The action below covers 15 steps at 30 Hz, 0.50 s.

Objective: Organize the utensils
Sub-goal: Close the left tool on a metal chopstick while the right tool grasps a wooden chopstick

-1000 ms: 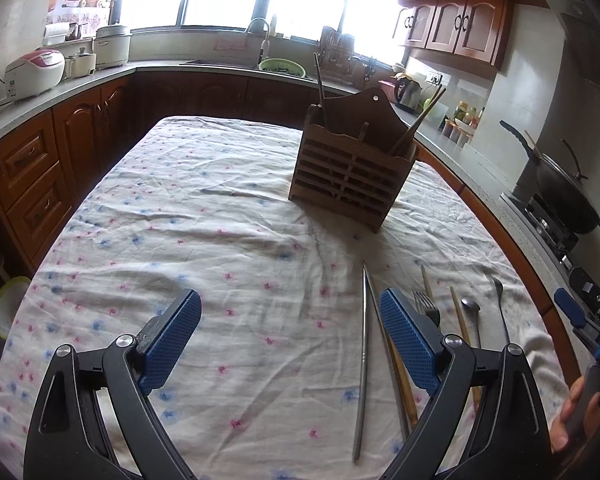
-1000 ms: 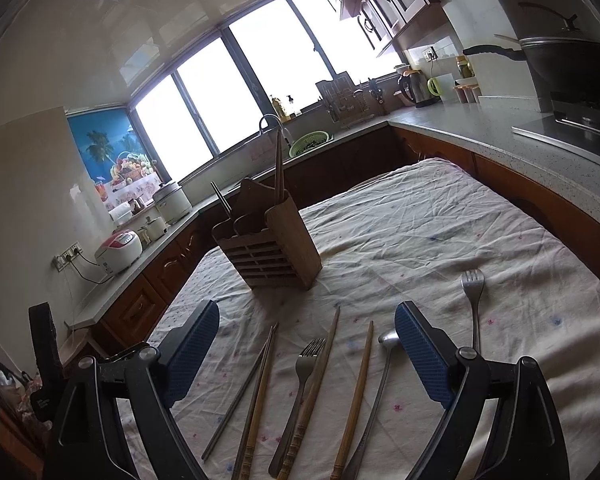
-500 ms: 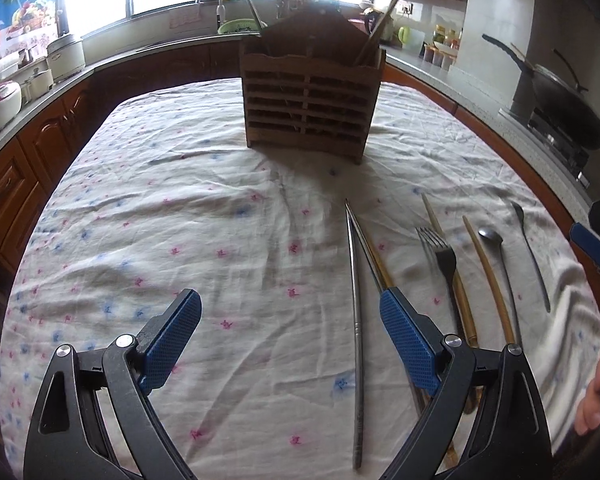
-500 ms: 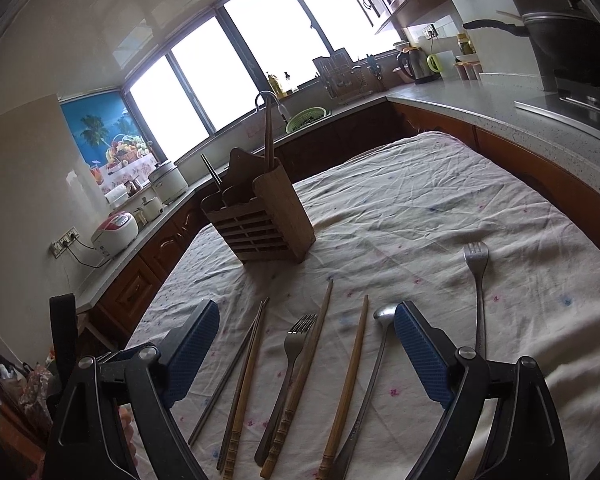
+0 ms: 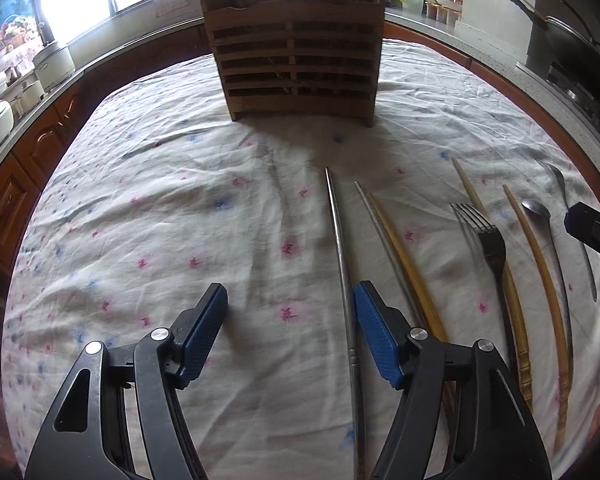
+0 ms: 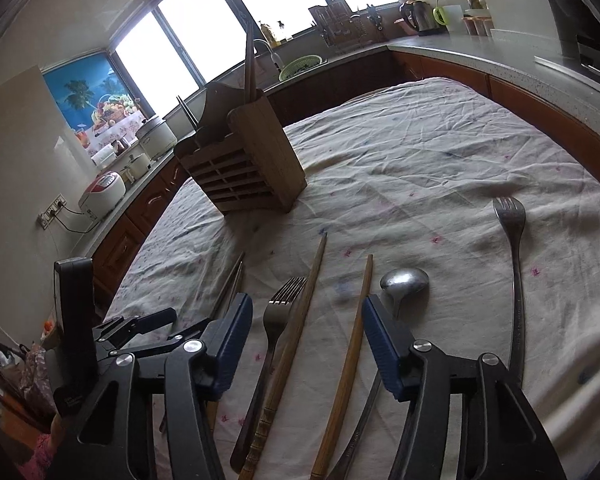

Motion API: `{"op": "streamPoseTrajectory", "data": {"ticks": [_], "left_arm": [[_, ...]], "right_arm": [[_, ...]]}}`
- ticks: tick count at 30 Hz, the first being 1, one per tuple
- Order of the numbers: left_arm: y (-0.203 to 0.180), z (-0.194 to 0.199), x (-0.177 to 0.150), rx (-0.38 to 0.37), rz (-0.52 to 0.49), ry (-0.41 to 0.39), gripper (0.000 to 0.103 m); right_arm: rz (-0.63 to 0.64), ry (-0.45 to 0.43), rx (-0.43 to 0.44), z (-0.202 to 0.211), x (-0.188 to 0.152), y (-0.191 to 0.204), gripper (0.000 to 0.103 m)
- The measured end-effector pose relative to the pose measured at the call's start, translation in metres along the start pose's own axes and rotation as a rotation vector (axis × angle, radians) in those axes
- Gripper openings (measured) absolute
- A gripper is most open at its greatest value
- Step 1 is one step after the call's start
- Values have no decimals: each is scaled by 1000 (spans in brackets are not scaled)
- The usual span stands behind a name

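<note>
The utensils lie in a row on the near part of the surface (image 5: 188, 184), handles toward the cameras: two metal chopsticks (image 5: 342, 256), three wooden chopsticks (image 5: 404, 256), two forks (image 6: 274, 320) and one spoon (image 6: 404, 280). In the left wrist view they run left to right as a metal chopstick, a second metal one touching a wooden one, a fork beside another wooden chopstick, a curved wooden chopstick, the spoon, and the second fork (image 5: 560, 184) at the far right. Beyond them, near the middle of the surface, stands one slatted wooden holder (image 5: 296, 60) with a few sticks upright in it. The left hand-held gripper (image 5: 288, 332) is spread wide just above the cloth, its right pad just beside the leftmost metal chopstick and pinching nothing. The right hand-held gripper (image 6: 306, 344) is also spread, with a fork and two wooden chopsticks lying between its pads, and grips none of them. The surface is draped in a wrinkled white cloth with small pink and blue flowers. Around it run wood cabinets under a grey counter (image 6: 500, 52), with a sink (image 6: 302, 66), a kettle (image 6: 420, 18), rice cookers (image 6: 104, 192), a wok (image 5: 572, 56) on the stove and bright windows (image 6: 180, 48).
</note>
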State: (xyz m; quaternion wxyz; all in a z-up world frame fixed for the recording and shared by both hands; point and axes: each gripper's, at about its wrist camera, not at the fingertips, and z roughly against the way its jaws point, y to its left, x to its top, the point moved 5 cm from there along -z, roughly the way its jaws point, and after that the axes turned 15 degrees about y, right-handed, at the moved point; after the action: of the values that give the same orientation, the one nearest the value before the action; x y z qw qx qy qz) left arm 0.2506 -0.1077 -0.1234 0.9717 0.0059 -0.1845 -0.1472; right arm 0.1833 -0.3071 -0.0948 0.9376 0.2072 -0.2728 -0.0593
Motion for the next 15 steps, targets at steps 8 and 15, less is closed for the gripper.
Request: {"op": "streamPoseTrajectory", "data": {"ticks": [8,15], "left_arm": [[28,0,10,-87,53,39,67],[12,-14,48,-91,-4,52,54]], "right_arm": [[37,71,-46,-29,25,4,37],[62,163,-125,-73,52,-1,26]]}}
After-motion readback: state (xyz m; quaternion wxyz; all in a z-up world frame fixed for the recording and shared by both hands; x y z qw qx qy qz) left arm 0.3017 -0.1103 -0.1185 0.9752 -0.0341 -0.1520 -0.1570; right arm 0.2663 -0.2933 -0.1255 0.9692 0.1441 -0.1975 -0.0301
